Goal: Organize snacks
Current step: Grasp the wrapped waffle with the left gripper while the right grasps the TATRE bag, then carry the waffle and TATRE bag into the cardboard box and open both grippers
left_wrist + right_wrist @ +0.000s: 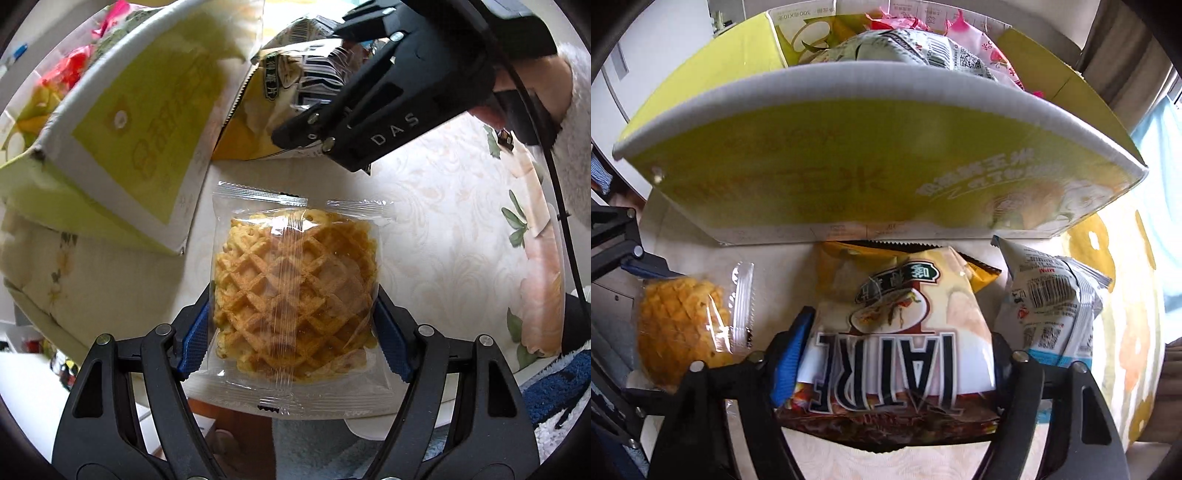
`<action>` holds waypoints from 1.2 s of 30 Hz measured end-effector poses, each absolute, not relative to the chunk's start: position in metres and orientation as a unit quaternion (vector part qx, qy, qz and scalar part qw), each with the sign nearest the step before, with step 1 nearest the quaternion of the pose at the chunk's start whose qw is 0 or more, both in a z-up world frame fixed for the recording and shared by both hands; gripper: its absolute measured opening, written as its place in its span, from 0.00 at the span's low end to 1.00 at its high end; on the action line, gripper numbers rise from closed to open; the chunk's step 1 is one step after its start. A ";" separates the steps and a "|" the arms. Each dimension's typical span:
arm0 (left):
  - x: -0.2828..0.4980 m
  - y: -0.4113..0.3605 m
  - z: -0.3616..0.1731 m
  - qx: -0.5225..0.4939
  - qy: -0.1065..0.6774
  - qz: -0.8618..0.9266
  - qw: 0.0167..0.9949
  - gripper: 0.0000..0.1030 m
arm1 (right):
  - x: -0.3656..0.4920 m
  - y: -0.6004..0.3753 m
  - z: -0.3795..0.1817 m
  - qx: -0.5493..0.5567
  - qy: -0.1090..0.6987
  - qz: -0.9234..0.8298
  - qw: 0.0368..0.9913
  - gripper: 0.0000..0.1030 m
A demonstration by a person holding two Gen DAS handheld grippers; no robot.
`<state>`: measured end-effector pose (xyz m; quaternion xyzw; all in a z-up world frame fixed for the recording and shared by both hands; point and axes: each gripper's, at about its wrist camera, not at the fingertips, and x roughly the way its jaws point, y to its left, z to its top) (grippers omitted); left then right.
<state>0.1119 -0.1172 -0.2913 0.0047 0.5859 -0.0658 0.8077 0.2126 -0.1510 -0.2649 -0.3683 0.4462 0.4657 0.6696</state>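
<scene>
Left gripper (291,332) pinches the waffle pack (295,295), right gripper (897,373) clamps the chip bag (897,339); lift both clear over the yellow box (849,173) wall before dropping.

Waffle pack (295,291): clear glossy plastic film, crimped ends; rough golden grid inside.
Chip bag (897,354): shiny printed foil, creased, saw-tooth edge.
White pouch (1052,306): glossy printed plastic, crinkled.
Box (849,177): yellow-green printed corrugated card, matt, white fluted edge.
Tablecloth (443,236): smooth cream floral sheet, faint sheen.
Pads (194,332): blue ribbed rubber on matt black plastic arms with metal rivets.
Sleeve (576,122): fluffy white cloth.
</scene>
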 end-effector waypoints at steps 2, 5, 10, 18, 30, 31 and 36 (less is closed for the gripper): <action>0.108 -0.110 -0.284 0.006 0.583 -0.065 0.810 0.72 | 0.210 -0.154 -0.262 -0.363 0.450 0.460 0.674 0.62; 0.104 -0.111 -0.275 0.011 0.575 -0.065 0.815 0.72 | 0.209 -0.162 -0.257 -0.352 0.455 0.448 0.685 0.59; 0.099 -0.113 -0.252 0.029 0.558 -0.074 0.826 0.72 | 0.202 -0.186 -0.233 -0.313 0.462 0.435 0.707 0.58; 0.090 -0.115 -0.200 0.031 0.526 -0.112 0.842 0.72 | 0.202 -0.220 -0.175 -0.266 0.457 0.386 0.756 0.58; 0.139 -0.064 -0.114 0.031 0.446 -0.096 0.889 0.72 | 0.217 -0.219 -0.082 -0.200 0.409 0.327 0.828 0.58; 0.145 -0.055 -0.111 0.031 0.443 -0.094 0.891 0.72 | 0.219 -0.212 -0.077 -0.196 0.404 0.323 0.833 0.58; 0.183 0.000 -0.102 0.037 0.445 -0.090 0.890 0.72 | 0.234 -0.177 -0.061 -0.168 0.396 0.307 0.849 0.58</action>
